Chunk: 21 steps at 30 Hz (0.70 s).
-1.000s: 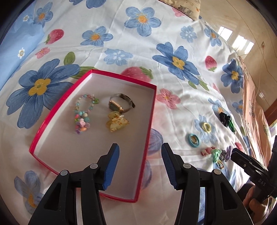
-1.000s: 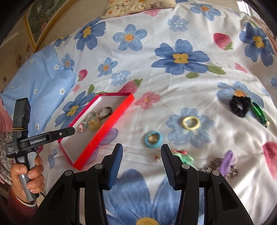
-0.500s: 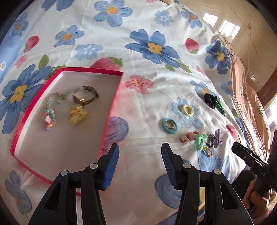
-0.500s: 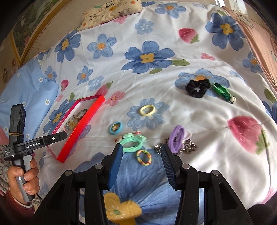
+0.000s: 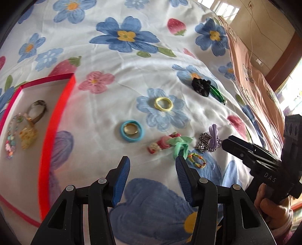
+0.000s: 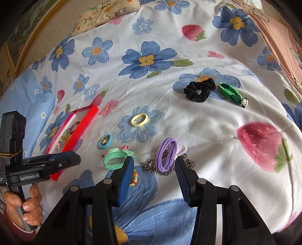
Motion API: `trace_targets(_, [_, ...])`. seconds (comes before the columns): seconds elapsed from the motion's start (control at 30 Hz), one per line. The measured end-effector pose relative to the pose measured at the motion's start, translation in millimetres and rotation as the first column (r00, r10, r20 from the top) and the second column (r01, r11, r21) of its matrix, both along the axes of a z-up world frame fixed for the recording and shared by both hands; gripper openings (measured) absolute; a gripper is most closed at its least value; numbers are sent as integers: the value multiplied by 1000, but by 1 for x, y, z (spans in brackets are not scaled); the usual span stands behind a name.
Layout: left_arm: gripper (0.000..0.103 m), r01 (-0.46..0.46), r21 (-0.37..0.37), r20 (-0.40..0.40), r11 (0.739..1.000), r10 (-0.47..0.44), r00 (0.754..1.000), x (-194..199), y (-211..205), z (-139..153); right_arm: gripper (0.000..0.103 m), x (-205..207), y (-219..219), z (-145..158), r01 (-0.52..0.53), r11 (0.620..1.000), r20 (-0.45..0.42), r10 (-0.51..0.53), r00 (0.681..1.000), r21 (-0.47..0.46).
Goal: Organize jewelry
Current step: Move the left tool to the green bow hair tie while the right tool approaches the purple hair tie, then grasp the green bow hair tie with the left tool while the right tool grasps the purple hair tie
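Left gripper (image 5: 152, 170): jaws wide, nothing between them, over the floral bedsheet (image 5: 117, 62). Also seen in right wrist view at 9 o'clock, held by left hand (image 6: 24, 203).

Right gripper (image 6: 153, 170): jaws wide, holding nothing, tips just short of the purple hair tie (image 6: 167, 153) and chain; contact can't be told. In left wrist view it enters at 3 o'clock, nose near the chain, right hand (image 5: 273, 203) on the grip.

Red box (image 5: 47, 135), left wrist view, 9 o'clock. Holds:
- watch (image 5: 36, 109), toward 12 o'clock end of box
- yellow clip (image 5: 28, 136), just beside watch strap
- beaded bracelet (image 5: 11, 137), 9 o'clock side of the clip

Loose on sheet, outside box (left wrist view):
- blue ring-shaped tie (image 5: 131, 131) w/ gold ring (image 5: 130, 129) inside it, centre frame
- yellow hair tie (image 5: 163, 104), at 1 o'clock from the blue one, well apart
- black scrunchie (image 5: 201, 87), 2 o'clock, w/ green braided band (image 5: 219, 94) touching its 3 o'clock side
- pink/red clip (image 5: 163, 144) beside mint green hair tie (image 5: 180, 147), touching
- multicolour small band (image 5: 197, 160), just beyond the left gripper's right finger
- silver chain (image 5: 204, 143), purple tie lying across it

Right wrist view: mint tie at 10 o'clock off the left finger, multicolour band partly hidden behind that finger. Patterned pillow (image 6: 105, 14) at 11 o'clock, far edge of bed.
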State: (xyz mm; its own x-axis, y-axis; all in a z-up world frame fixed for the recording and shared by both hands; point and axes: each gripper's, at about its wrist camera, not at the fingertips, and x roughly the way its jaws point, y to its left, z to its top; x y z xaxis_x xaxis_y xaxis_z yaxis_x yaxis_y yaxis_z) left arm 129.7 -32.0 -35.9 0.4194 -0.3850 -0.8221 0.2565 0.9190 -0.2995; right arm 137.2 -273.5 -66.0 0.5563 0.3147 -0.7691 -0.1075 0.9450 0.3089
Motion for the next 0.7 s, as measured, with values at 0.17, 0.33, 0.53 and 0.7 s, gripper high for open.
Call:
trace_targets(0.17, [48, 42, 9, -23, 999, -42, 999, 15, -24, -16, 35, 12, 5, -14, -28, 1000, -34, 27, 999, -12])
trace_targets(0.33, [15, 87, 17, -46, 996, -86, 995, 26, -45, -32, 9, 15, 2, -24, -16, 999, -53, 14, 999, -30])
trace_targets(0.53, [6, 105, 12, -11, 994, -105, 994, 23, -49, -29, 6, 10, -4, -17, -2, 1000, -22, 2, 1000, -26])
trace_targets(0.7, [5, 77, -6, 21, 997, -77, 997, 12, -31, -16, 6, 7, -1, -5, -14, 1000, 5, 14, 1000, -2])
